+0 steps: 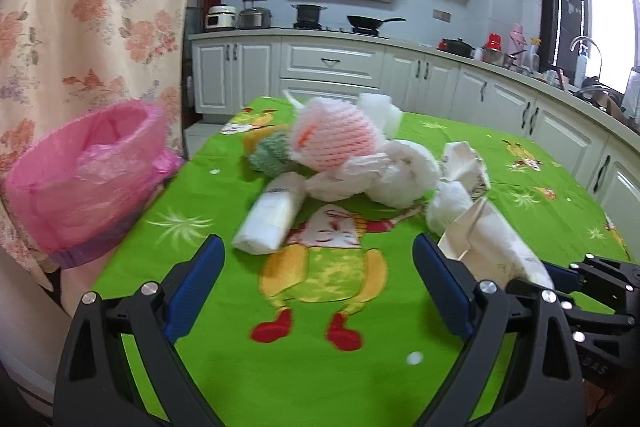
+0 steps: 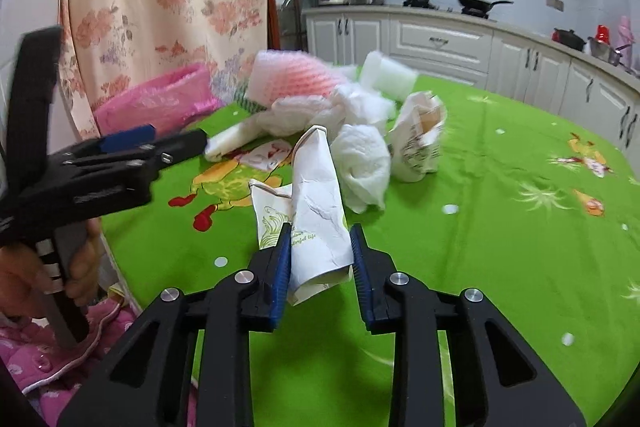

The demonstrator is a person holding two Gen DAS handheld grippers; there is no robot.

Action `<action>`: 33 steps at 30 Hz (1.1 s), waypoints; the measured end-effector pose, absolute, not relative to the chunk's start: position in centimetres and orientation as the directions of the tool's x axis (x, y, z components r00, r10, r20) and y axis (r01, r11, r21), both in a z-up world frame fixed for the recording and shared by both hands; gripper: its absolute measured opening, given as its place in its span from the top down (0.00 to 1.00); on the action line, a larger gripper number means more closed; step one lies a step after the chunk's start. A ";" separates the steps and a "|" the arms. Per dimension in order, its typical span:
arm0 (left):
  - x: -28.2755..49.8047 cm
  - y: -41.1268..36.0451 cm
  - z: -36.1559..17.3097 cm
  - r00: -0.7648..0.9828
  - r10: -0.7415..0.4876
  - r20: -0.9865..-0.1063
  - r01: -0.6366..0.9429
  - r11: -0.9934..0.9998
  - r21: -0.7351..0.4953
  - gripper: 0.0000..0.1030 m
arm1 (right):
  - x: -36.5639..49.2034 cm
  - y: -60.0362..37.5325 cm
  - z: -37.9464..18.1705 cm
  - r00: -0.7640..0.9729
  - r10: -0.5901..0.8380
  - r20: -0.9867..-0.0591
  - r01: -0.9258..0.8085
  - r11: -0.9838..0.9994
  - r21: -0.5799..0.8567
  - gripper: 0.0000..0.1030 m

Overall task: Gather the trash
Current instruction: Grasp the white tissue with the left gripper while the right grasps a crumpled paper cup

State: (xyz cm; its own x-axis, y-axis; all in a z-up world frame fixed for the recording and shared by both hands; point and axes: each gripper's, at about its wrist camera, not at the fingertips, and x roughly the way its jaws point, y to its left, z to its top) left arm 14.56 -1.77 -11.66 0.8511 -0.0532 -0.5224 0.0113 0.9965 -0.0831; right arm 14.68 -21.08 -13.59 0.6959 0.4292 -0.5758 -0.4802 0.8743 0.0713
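at the far left edge of the table (image 1: 224, 387), a bin lined with a pink bag (image 1: 86, 183) stands open-mouthed against a flowered curtain (image 1: 92, 19), just beside the green cartoon-print cloth. to its right the left gripper (image 1: 316, 267) hovers low over the cloth with its jaws spread wide and nothing between them; it points gently downward toward the heap, and in the right wrist view a hand (image 2: 80, 267) is wrapped round its handle. ahead of it lies the pile of trash: a white folded packet (image 1: 272, 219), a pink foam fruit net (image 1: 336, 139), crumpled white tissue (image 1: 396, 175) and a torn paper cup (image 2: 418, 143), all touching or overlapping.

further right, the right gripper (image 2: 320, 255) is clamped on a crushed paper cup (image 2: 318, 211), its blue pads pressing the lower sides of the cup, whose folded top points away toward the heap. the gripper tilts downward, the cup's lower end just above or on the cloth; which, i cannot tell.

the step in hand looks like the pick of one piece of trash. the next move, as i judge it, calls for lifting the cup clear, carrying it leftward past the left gripper, and letting go over the bin's mouth. the crushed paper is soft, so a firm pinch matters.
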 end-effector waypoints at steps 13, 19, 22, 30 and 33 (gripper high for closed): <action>20.3 -9.8 -11.9 0.793 -0.170 -0.584 0.132 0.985 -0.107 0.11 | 13.7 -30.2 -12.7 0.820 0.261 -0.509 -0.219 0.965 0.142 0.73; 23.0 -12.7 -12.7 0.771 -0.142 -0.621 0.120 0.990 -0.078 0.14 | 14.1 -31.3 -12.7 0.834 0.248 -0.492 -0.189 0.968 0.167 0.73; 24.2 -13.5 -13.4 0.754 -0.116 -0.646 0.106 0.993 -0.055 0.19 | 14.3 -31.6 -12.9 0.839 0.244 -0.486 -0.178 0.968 0.178 0.73; 25.8 -13.9 -14.2 0.718 -0.113 -0.687 0.104 0.993 -0.054 0.55 | 14.4 -32.1 -13.1 0.841 0.244 -0.482 -0.161 0.965 0.208 0.73; 25.6 -13.9 -14.4 0.711 -0.144 -0.689 0.130 0.989 -0.072 0.69 | 14.3 -32.0 -12.9 0.843 0.246 -0.478 -0.162 0.964 0.211 0.73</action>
State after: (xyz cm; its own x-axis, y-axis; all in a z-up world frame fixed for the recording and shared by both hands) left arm 25.65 -13.88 -14.37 0.7107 -0.1437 -0.6887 0.1302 0.9889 -0.0720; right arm 14.26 -31.98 -12.88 0.8430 0.2464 -0.4781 -0.1621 0.9639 0.2111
